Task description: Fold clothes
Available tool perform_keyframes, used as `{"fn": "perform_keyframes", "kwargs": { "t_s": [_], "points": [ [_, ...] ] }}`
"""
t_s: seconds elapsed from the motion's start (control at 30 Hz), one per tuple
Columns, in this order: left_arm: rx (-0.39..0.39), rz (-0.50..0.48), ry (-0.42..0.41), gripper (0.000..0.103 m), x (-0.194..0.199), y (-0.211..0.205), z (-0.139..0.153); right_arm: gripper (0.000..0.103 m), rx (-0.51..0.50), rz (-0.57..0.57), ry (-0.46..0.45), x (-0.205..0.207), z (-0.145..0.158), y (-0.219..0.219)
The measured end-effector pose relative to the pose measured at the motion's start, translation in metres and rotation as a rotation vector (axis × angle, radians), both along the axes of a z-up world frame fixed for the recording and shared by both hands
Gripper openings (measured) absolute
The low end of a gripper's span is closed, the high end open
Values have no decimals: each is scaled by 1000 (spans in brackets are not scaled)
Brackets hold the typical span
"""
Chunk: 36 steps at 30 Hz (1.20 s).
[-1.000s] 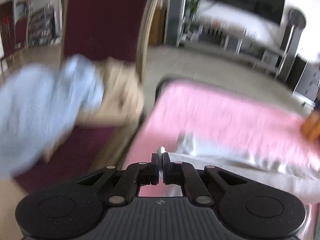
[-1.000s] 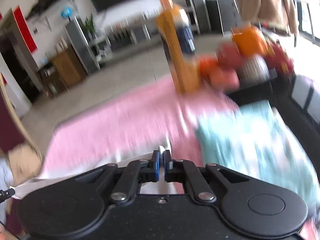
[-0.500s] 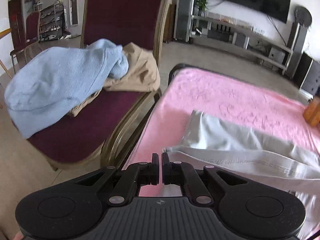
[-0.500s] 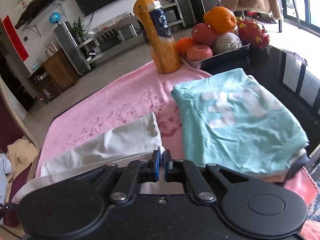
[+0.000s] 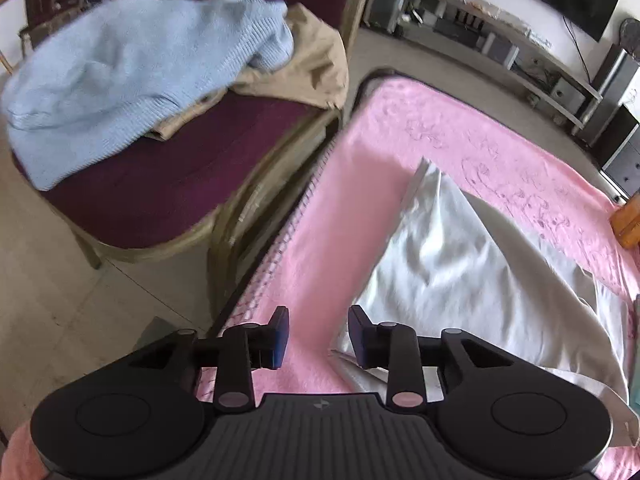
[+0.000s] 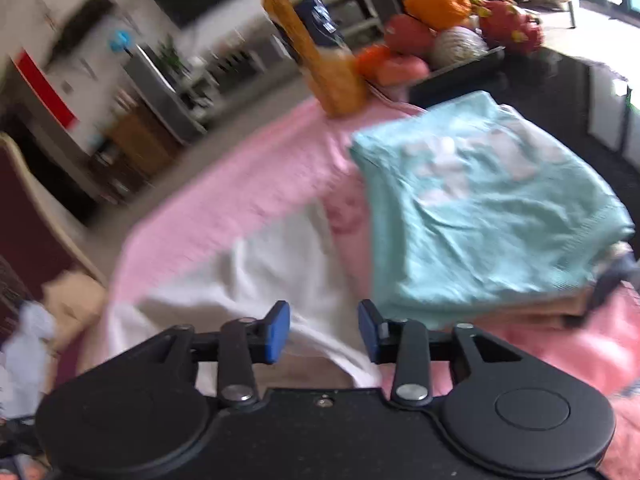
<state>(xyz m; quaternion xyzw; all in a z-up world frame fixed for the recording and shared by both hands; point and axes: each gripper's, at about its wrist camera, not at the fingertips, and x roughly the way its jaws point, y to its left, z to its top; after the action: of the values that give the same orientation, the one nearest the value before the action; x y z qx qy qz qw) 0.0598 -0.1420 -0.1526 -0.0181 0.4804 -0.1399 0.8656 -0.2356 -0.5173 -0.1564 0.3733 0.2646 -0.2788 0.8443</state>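
I am holding both the left gripper (image 5: 319, 336) and the right gripper (image 6: 323, 332) with fingers apart over the white garment (image 5: 472, 280), which is lying lengthwise near-to-far, narrowing to its far corner.

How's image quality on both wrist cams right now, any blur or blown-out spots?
Left wrist: mild motion smear on the blue sweater and chair; white garment mostly readable, fisheye bending the edges. Right wrist: heavy motion blur on the juice bottle, background and teal shirt; window at upper right blown out.

Smooth, faintly shiny white garment (image 5: 472, 280) lies on fuzzy pink blanket (image 5: 360, 208); blue sweater (image 5: 120, 72) looks ribbed knit.
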Motion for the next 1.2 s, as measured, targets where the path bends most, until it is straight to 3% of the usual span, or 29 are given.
{"fn": "perform_keyframes", "kwargs": {
  "t_s": [0.13, 0.23, 0.33, 0.5, 0.67, 0.8, 0.93, 1.0, 1.1, 1.2],
  "points": [
    [-33, 1, 95, 31, 13, -5, -18, 38, 73, 2, 0, 9, -17, -7],
    [-56, 2, 162, 30, 22, -8, -31, 32, 62, -6, 22, 12, -23, -7],
    [-68, 8, 177, 27, 25, -10, -35, 30, 65, -14, 2, 8, -24, -9],
    [-82, -9, 167, 17, 24, -15, -36, 31, 76, -20, 5, 5, -27, -11],
    [-63, -36, 153, 20, 20, -19, -36, 31, 93, -36, 31, 2, -29, -14],
    [-46, -56, 141, 21, 16, -22, -36, 31, 197, -58, 44, -3, -39, -20],
    [-22, -65, 124, 20, 14, -25, -36, 29, 132, 19, 69, 2, -35, -10],
    [-8, -69, 115, 20, 13, -27, -36, 24, 107, 159, 173, 18, -37, 3],
    [8, -73, 104, 20, 12, -27, -36, 18, 18, 251, 402, 32, -46, 28],
    [-8, -68, 116, 20, 12, -23, -36, 22, 26, 202, 320, 15, -35, 28]
  ]
}}
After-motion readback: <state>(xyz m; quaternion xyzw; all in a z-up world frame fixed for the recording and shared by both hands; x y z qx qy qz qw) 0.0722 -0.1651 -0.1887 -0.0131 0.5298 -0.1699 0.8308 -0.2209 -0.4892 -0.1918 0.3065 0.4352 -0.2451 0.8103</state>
